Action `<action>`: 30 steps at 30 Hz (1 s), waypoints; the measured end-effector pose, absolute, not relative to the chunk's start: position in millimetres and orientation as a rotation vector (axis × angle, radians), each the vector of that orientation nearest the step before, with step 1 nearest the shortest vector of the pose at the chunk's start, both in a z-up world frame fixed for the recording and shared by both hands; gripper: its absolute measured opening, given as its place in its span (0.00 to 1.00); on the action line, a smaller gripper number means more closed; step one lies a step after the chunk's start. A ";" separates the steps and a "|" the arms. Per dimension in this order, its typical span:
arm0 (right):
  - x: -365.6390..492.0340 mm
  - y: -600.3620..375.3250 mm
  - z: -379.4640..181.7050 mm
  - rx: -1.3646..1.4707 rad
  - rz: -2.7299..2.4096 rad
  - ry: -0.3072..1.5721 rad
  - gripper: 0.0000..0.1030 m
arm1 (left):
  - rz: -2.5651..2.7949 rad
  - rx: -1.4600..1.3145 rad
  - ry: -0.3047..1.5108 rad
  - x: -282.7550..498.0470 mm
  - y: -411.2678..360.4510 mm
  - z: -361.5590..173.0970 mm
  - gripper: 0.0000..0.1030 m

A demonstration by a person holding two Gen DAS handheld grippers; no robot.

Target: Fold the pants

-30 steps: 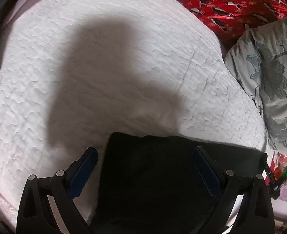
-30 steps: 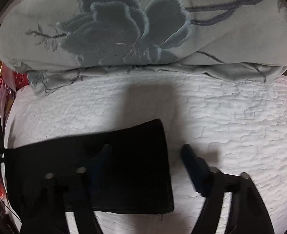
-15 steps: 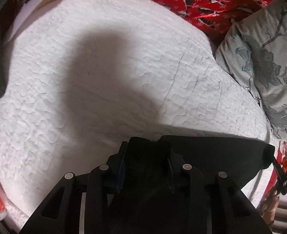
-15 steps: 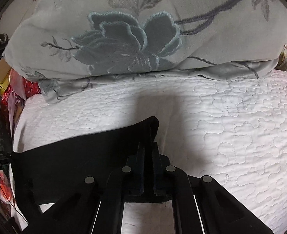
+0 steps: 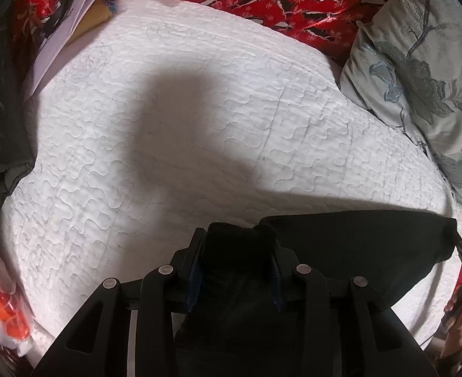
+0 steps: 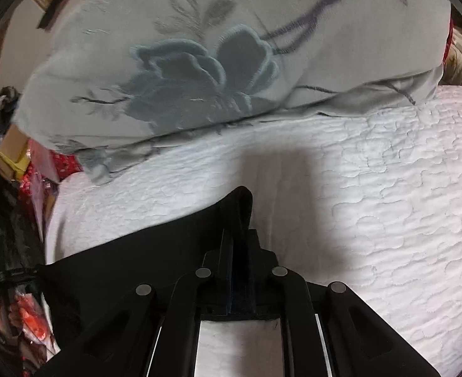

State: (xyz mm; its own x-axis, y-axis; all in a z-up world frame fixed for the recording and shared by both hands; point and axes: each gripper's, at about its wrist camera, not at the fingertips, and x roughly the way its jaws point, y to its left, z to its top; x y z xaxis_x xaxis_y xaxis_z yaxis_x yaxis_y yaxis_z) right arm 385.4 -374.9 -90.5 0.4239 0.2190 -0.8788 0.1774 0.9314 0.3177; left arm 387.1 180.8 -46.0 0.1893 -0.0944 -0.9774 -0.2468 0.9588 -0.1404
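Now two grippers, left gripper (image 5: 235,245) and right gripper (image 6: 238,235), each clamp one black pants (image 5: 356,245) on one white quilt (image 5: 199,125).

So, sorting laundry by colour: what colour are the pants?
Black pants, clearest in the left wrist view.

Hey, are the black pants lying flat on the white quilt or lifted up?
Partly lifted: the left hand-held gripper and right hand-held gripper each pinch a raised edge of the black pants above the white quilt.

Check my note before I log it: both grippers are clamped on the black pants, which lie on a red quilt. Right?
One slip: the quilt is white, as the left wrist view shows. The rest holds: left gripper and right gripper are clamped on the black pants.
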 end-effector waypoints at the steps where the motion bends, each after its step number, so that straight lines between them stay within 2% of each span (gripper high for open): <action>1: 388.6 -378.4 -93.8 0.413 0.028 1.143 0.18 | 0.109 -0.290 1.386 387.8 181.1 -46.2 0.35; 3: 396.0 -386.3 -99.2 0.462 0.024 1.129 0.33 | 0.108 -0.289 1.390 390.5 181.1 -48.8 0.35; 7: 413.5 -384.6 -110.5 0.435 0.046 1.182 0.38 | 0.116 -0.293 1.401 395.0 180.2 -55.5 0.35; 8: 415.5 -380.6 -110.1 0.403 0.053 1.189 0.36 | 0.123 -0.299 1.403 395.8 180.7 -57.2 0.35; 9: 417.5 -374.0 -106.5 0.339 0.061 1.193 0.18 | 0.132 -0.306 1.403 396.3 181.1 -58.6 0.36; 10: 417.3 -370.8 -103.0 0.308 0.061 1.203 0.06 | 0.143 -0.312 1.400 396.4 181.6 -59.1 0.36; 19: 371.3 -366.8 -27.7 0.250 0.075 1.060 0.05 | 0.167 -0.367 1.266 364.5 176.8 -18.3 0.35; 25: 309.4 -360.2 17.7 0.228 0.072 0.956 0.05 | 0.145 -0.370 1.179 313.3 179.3 19.6 0.35; 30: 248.2 -357.7 34.1 0.245 0.073 0.901 0.05 | 0.128 -0.376 1.146 256.8 182.0 34.4 0.35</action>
